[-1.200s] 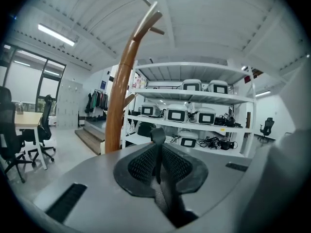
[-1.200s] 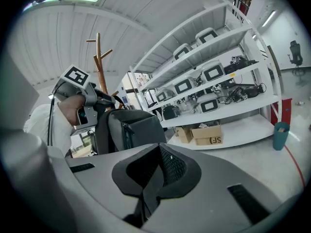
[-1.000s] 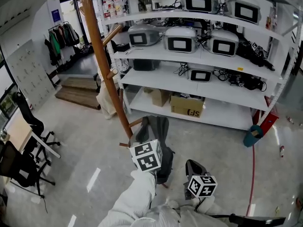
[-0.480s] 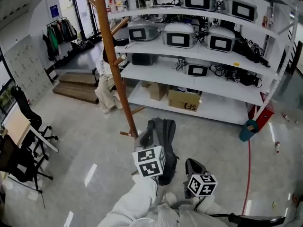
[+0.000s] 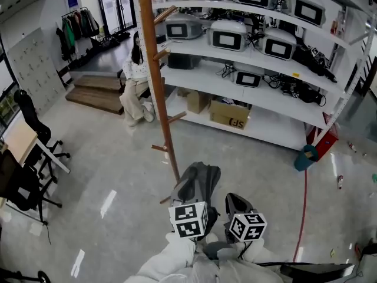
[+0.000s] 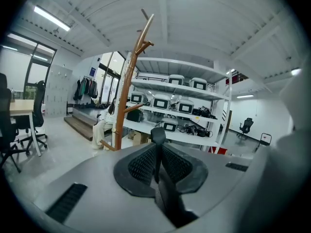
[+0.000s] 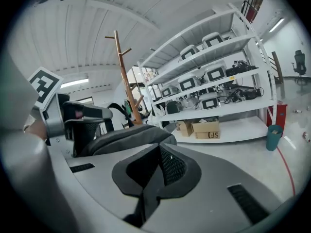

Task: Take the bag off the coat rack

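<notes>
Head view: coat rack [image 5: 154, 69] top was cut off at upper edge; base partly behind grey backpack [image 5: 197, 184], whose lower end the left gripper's marker cube [image 5: 188, 220] hid.

The bag [image 5: 197, 186], carried by the left tool [image 6: 158, 132], now hangs clear of the coat rack [image 5: 154, 81] pole. A seated person [image 5: 136, 78] comes into view beside the rack.

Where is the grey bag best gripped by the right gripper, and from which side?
Likely the bag by its rounded upper edge, coming from the right side: that edge faces the right gripper, and the left gripper holds the strap.
</notes>
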Demonstrator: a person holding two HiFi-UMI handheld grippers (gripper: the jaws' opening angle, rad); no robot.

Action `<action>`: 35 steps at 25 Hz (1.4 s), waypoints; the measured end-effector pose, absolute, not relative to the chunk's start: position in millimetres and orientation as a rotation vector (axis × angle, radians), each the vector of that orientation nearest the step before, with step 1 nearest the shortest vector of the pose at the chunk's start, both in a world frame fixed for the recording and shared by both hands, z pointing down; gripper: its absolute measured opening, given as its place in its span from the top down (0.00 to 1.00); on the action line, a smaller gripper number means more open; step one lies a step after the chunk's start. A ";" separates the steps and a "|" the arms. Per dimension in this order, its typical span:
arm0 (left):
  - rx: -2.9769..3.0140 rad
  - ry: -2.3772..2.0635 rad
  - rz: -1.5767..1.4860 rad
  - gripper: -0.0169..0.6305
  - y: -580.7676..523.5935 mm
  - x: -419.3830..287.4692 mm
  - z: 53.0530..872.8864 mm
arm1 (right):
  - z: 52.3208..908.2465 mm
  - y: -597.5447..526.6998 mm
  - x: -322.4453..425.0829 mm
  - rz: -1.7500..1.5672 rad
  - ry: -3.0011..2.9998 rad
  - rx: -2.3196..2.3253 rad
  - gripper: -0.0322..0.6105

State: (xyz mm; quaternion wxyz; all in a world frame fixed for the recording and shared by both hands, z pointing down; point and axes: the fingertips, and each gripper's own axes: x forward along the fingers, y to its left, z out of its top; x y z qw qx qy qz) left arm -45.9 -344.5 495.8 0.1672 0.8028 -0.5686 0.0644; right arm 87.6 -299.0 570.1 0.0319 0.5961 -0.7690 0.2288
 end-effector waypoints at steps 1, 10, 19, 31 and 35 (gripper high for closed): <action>2.279 -1.623 0.194 0.92 -338.9 -46.2 498.4 | 566.1 -300.4 83.3 0.679 -2.387 1.818 0.93; 2.206 -1.719 0.200 0.92 -286.4 -46.2 517.7 | 549.6 -293.4 57.8 0.520 -2.532 1.623 0.93; 2.148 -1.766 0.207 0.92 -264.7 -43.3 524.1 | 539.1 -282.9 43.2 0.467 -2.603 1.513 0.93; 2.142 -1.756 0.217 0.92 -259.7 -37.7 526.1 | 530.5 -282.3 46.8 0.433 -2.621 1.509 0.93; 2.133 -1.731 0.220 0.92 -258.9 -37.5 528.6 | 530.6 -280.1 44.9 0.438 -2.625 1.505 0.93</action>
